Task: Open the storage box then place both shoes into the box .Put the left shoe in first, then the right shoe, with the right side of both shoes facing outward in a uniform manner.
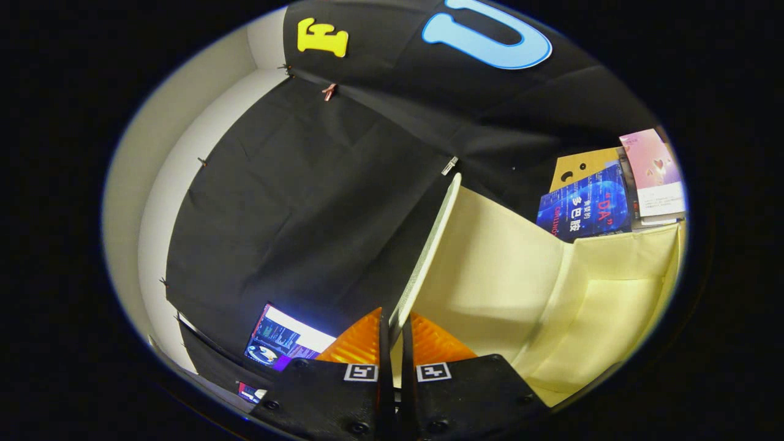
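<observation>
The gripper (395, 331) had its jaws drawn narrow, both fingers pinching the thin edge of the storage box's lid (429, 245), which rose tilted between and beyond them. The pale interior of the storage box (588, 300) lay open just ahead, to the right of the jaws. Several books (612, 196) stood beyond the box.

Gripper (392, 334): fingers closed on the pale cream storage box lid's (429, 245) thin edge, whose lower end is hidden between them. Box interior (588, 306) partly cut off beyond.
</observation>
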Available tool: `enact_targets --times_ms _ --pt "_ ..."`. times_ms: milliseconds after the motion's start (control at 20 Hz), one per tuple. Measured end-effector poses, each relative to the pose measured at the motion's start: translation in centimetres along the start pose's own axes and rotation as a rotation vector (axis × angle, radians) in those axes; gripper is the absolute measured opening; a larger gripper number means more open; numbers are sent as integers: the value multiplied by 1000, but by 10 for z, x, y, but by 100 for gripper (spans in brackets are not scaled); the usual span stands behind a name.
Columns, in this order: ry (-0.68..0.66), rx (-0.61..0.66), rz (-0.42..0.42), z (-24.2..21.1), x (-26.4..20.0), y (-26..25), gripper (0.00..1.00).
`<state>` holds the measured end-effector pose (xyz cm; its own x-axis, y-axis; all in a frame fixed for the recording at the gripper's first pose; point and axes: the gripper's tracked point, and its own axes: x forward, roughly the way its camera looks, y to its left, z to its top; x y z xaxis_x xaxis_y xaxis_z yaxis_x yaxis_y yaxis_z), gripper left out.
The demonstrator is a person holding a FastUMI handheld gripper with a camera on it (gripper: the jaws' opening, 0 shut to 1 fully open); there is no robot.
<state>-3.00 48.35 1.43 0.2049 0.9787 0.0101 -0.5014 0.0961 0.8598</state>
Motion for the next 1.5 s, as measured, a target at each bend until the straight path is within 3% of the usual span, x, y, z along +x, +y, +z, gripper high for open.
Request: enact_targets --times_ms 200,300,500,600,650,850,1100,1500 --pt "19 -25 -36 -10 26 0 14" --pt "37 -38 -50 -16 30 -3 23" --pt "55 -70 -70 -21 24 -7 59" --pt "52 -87 -80 -20 18 -9 68" --pt "49 -99 -87 -19 13 -11 81" --pt "26 -136 -136 -13 -11 -22 95" --pt "-26 -194 -266 -1 -65 -52 97" --pt "-66 -218 -564 -13 -196 -129 96"
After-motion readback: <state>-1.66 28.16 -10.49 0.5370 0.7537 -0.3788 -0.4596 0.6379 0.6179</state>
